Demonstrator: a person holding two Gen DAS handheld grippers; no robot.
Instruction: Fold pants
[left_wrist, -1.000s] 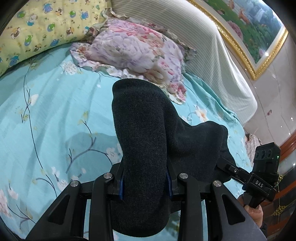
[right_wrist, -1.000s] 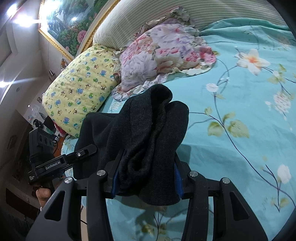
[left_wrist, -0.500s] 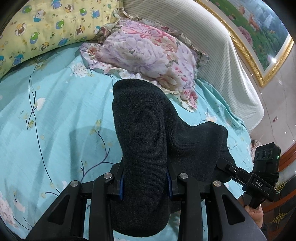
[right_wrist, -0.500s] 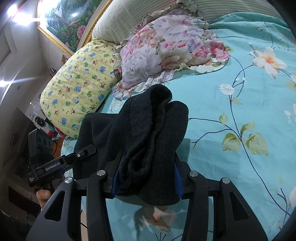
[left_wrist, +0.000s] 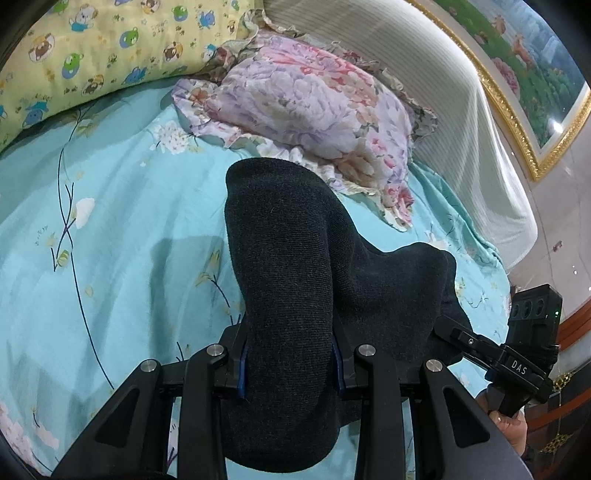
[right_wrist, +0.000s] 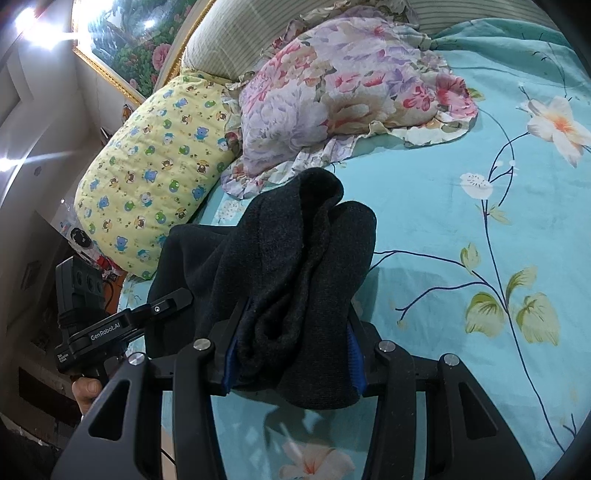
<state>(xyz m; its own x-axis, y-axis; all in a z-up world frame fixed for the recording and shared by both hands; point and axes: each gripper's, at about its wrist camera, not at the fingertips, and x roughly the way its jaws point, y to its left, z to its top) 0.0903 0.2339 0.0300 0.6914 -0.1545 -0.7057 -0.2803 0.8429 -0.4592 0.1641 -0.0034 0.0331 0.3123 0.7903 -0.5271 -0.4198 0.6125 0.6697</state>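
Gripping the dark pants, your left gripper and right gripper hold them bunched above the turquoise sheet; beyond lie two pillows, floral and yellow.

We read "DAS" in white letters on the black plastic body of the right tool in the left wrist view. "GenRobot.AI" stands in white on the black plastic body of the left tool; smaller print below it is too small to read.
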